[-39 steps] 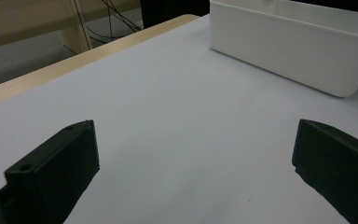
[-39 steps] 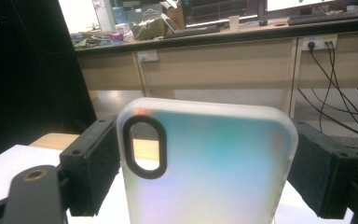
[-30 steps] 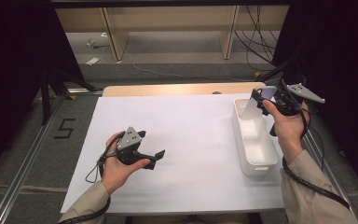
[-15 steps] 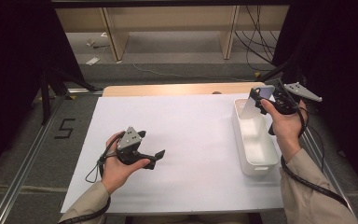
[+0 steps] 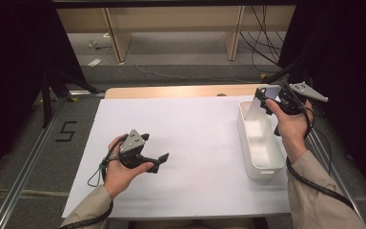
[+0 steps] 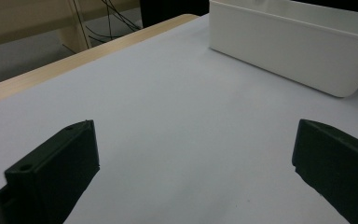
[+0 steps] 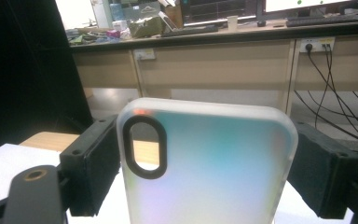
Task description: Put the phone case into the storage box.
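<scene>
Thing in hand: translucent frosted phone case with a black oval camera cutout, held upright, cutout end up, above the far end of the bin; in the high view it's the pale slab tilted over the bin's back rim.
Right gripper: clamped on the case, one black pad on each long edge, looks pretty square.
Bin: long white plastic tub on the right side of the white table sheet, nothing visible inside it.
Left gripper: jaws spread wide, holding nothing, parked low over the sheet, well apart from the bin.
Step, my guess: dropping the case into the tub.
How I'd do it: bring it down inside the walls first, tip it toward flat, and let go only when the bottom edge is near the floor, so it doesn't bounce off the rim.
</scene>
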